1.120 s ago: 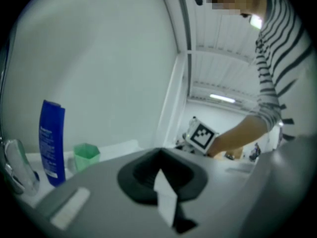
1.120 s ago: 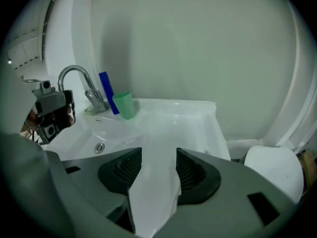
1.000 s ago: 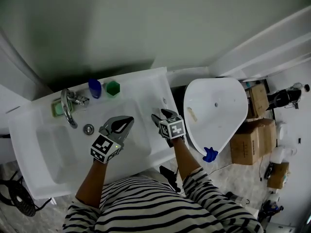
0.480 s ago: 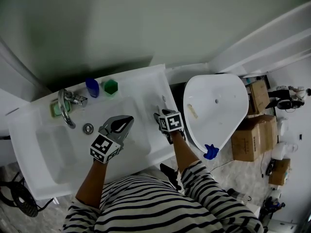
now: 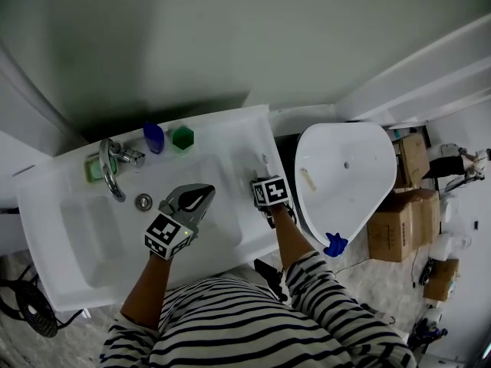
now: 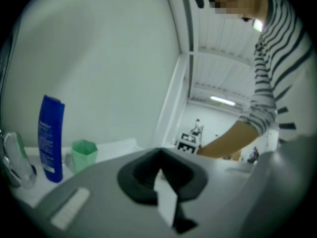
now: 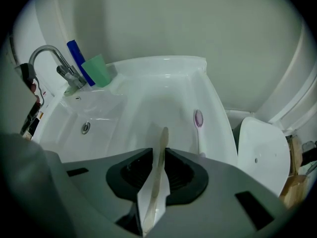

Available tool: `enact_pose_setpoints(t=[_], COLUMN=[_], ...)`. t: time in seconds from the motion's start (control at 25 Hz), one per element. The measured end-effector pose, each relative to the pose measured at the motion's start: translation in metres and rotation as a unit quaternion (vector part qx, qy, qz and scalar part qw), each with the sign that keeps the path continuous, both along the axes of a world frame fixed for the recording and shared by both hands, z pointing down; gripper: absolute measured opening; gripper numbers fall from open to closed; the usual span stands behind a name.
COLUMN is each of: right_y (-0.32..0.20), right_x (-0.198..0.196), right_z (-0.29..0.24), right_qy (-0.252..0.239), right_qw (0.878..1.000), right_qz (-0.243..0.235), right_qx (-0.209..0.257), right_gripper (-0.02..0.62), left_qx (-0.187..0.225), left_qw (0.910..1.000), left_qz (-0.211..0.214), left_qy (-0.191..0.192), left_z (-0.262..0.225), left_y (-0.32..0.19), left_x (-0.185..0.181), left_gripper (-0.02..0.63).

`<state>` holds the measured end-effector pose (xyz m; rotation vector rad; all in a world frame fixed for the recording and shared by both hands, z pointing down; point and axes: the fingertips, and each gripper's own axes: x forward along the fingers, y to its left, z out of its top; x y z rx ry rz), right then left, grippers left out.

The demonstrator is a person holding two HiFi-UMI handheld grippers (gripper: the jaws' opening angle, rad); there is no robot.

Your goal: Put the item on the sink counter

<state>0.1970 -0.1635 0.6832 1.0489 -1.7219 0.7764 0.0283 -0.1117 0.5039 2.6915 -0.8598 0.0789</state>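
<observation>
White desk (image 5: 230,125) runs round the basin (image 5: 84,236), and along its right rim lies the toothbrush (image 7: 198,119), purple bristles at the far end and pale handle running back toward the right gripper (image 7: 164,133). That gripper points steeply down over the basin's right slope, with the toothbrush just to the right of its jaws in the right gripper view. The jaws have just been closing and now stand drawn together. Only a thin pale strip shows at the seam (pad or something else, I cannot tell), and the toothbrush lies outside them. Left gripper (image 6: 159,175) hovers about level over the middle of the basin, clenched on nothing. At the back of the desk a blue bottle (image 5: 153,138) and a green cup (image 5: 182,137) stand side by side, next to the faucet (image 5: 111,171). A toilet (image 5: 345,175) sits to the right of the desk.
</observation>
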Motion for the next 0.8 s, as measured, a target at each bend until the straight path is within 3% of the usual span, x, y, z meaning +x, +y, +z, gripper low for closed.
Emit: enact_pose_setpoints(t=[0.2, 0.48, 0.8], right_y=[0.002, 0.003, -0.011], right_x=[-0.007, -0.010, -0.032], right_z=[0.000, -0.004, -0.040], right_qy=[0.008, 0.004, -0.027], right_qw=[1.000, 1.000, 0.998], right_qz=[-0.011, -0.019, -0.038], right_qx=[-0.009, -0.008, 0.039], right_gripper=[0.023, 0.018, 0.018], left_qx=[0.001, 0.002, 0.006], left_qw=[1.0000, 0.9999, 0.9999], left_qz=[-0.003, -0.011, -0.015], left_qy=[0.002, 0.004, 0.005], left_z=[-0.003, -0.005, -0.008], left_y=[0.001, 0.002, 0.006], left_x=[-0.001, -0.010, -0.013], left_gripper=[0.006, 0.006, 0.006])
